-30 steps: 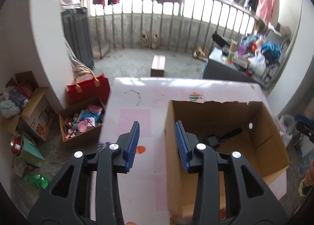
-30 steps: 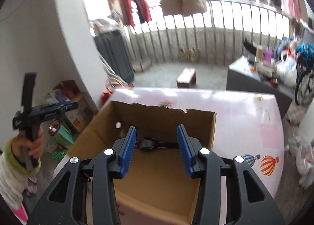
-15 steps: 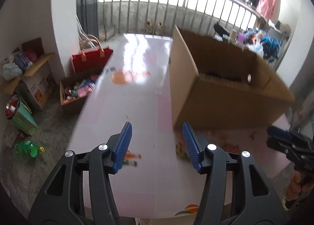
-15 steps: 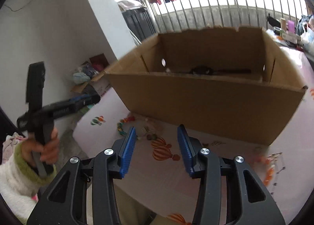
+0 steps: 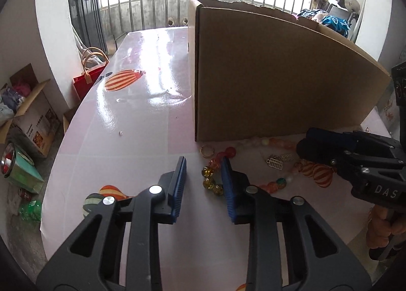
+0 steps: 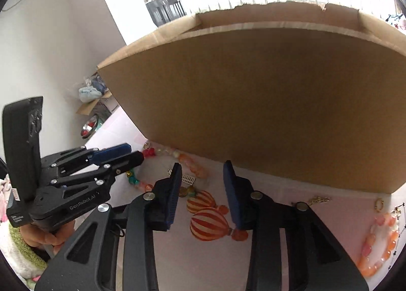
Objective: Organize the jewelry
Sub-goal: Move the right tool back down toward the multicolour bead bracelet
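Both rigs look the same: each hand-held gripper is matte black plastic with triangular cutouts in the arms, round silver screws at the pivots, and ribbed blue pads on the inner faces of the fingers. The left hand-held gripper (image 5: 203,177) carries white "GenRobot.AI" lettering on its side, plus a small white label lower down. The right hand-held gripper (image 6: 202,184) shows "DAS" in white. Bare skin on the right hand (image 5: 380,230); the left hand (image 6: 43,237) has a fuzzy green-and-white cuff.

Just ahead of the black left gripper (image 5: 203,171) with blue ribbed pads, amber, red and green glass beads (image 5: 212,175) are glinting on the glossy pale pink tablecloth (image 5: 142,103) printed with orange-and-white striped balloons, beside plain brown cardboard box (image 5: 274,75).
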Tool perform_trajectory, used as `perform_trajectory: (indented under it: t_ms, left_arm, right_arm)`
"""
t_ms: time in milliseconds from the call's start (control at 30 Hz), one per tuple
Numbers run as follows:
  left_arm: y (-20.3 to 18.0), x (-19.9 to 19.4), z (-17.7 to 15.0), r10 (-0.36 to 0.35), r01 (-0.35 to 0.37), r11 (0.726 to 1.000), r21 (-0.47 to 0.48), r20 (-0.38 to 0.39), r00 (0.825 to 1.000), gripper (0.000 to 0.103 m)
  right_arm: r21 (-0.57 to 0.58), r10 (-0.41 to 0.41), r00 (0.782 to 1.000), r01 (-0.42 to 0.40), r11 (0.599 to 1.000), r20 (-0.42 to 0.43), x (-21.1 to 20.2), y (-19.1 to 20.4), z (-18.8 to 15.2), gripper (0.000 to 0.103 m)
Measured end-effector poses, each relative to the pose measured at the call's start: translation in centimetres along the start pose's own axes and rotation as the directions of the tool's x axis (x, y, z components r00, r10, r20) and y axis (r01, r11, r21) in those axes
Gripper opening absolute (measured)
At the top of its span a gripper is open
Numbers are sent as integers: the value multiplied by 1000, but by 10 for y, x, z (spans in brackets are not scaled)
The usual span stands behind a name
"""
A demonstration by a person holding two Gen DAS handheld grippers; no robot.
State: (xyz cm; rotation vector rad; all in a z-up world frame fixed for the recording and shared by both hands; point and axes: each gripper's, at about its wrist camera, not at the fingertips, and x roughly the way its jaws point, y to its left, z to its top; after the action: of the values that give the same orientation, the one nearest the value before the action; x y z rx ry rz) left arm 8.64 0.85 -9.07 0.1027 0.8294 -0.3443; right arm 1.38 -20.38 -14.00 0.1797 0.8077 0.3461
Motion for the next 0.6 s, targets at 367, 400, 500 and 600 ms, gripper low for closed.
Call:
perform_trajectory:
  t_ms: [367,400,500,600]
  left_arm:
    - [-14,-2,-6,34,-34,999,40,21,999,8]
    - [-14,-2,-6,30,-30,999,38,22,999,8]
    - [-14,-6,-4,19,-20,999,33,38,999,8]
    - [-17,-15,-2,-5,4,1000,25,60,998,8]
  right_arm:
    - [-49,0,1000,-1,999,-22,4,7,-1,11]
    - [-47,0,1000,-1,999,-21,4,6,-1,9]
    - [-3,34,999,-34,999,-14,0,-1,1,9]
    - [30,52,999,-52,998,5,-9,-9,2,9]
